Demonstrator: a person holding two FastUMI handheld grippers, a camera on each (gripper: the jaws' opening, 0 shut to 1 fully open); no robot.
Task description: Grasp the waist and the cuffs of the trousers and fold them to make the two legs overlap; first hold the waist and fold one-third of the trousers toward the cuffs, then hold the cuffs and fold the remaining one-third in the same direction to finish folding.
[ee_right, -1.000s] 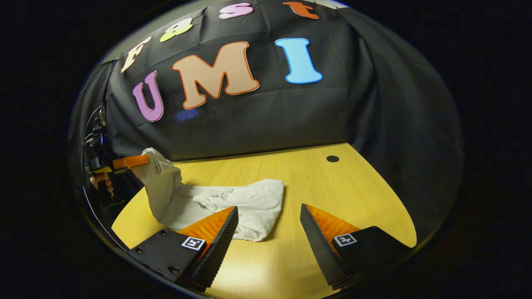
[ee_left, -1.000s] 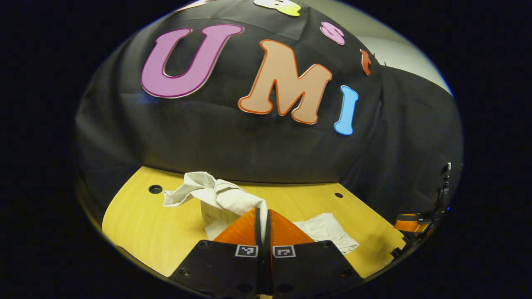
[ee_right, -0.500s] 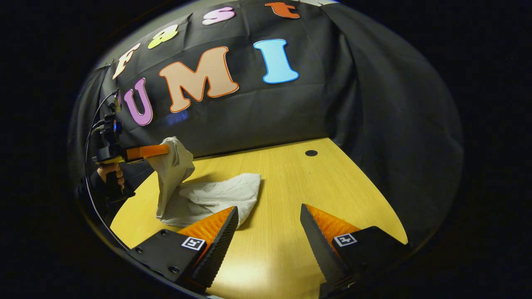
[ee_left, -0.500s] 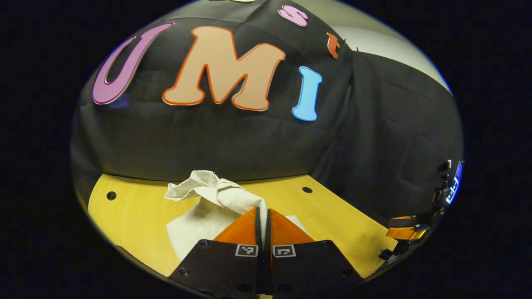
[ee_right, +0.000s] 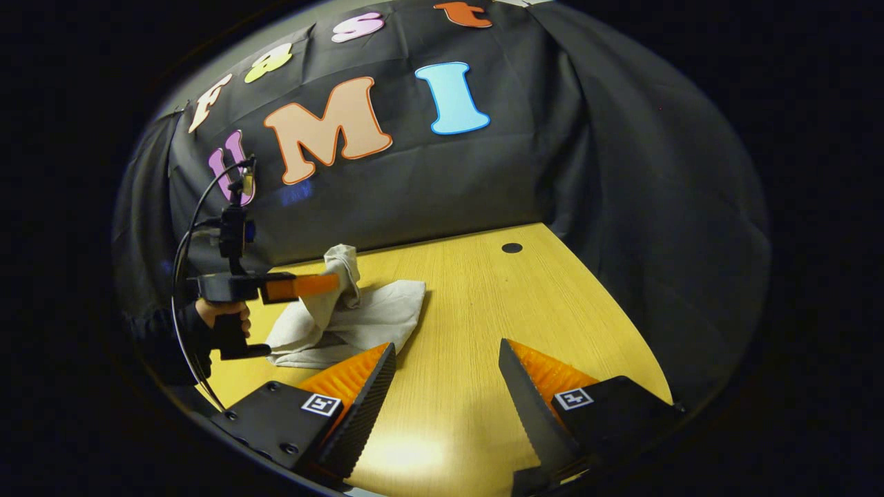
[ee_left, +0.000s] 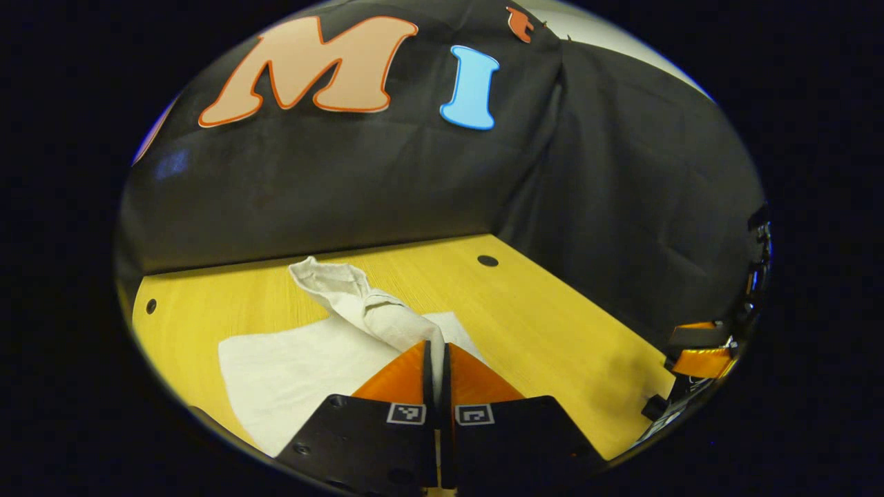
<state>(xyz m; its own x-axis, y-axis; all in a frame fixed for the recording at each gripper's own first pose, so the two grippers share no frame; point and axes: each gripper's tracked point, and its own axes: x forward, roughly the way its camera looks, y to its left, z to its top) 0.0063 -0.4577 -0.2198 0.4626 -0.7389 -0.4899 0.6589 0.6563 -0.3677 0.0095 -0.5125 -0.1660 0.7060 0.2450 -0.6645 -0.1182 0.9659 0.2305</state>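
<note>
While the left tongs (ee_left: pixel 435 352) pinch a bunched end of the trousers (ee_left: pixel 304 366) between fingers pressed together on the cloth, the rest of the pale garment lies on the yellow table (ee_left: pixel 552 324), toward its left side as the right gripper view shows it. In that view the left tongs (ee_right: pixel 331 283) hold the gathered end lifted just above the heap, gripped by a hand (ee_right: pixel 221 314) at the handle. The right tongs (ee_right: pixel 445 366) hang spread wide over bare table, holding nothing, near the trousers' edge but apart from it.

Risk, as I judge it: only one bunched end is held, so the fold may land crooked. The cloth could slip from the narrow pinch, or the lifted part could drag the lower layer along and rumple it. With the right tongs idle, nothing pins the flat part, so the layers may slide out of line.

Which end is held, waist or cuffs, I cannot tell. The flat part runs from near the left tongs out toward the table's left edge in the left gripper view, while the lifted ridge runs away toward the booth's back wall. The long axis is hard to read, since the garment is already doubled over.
</note>
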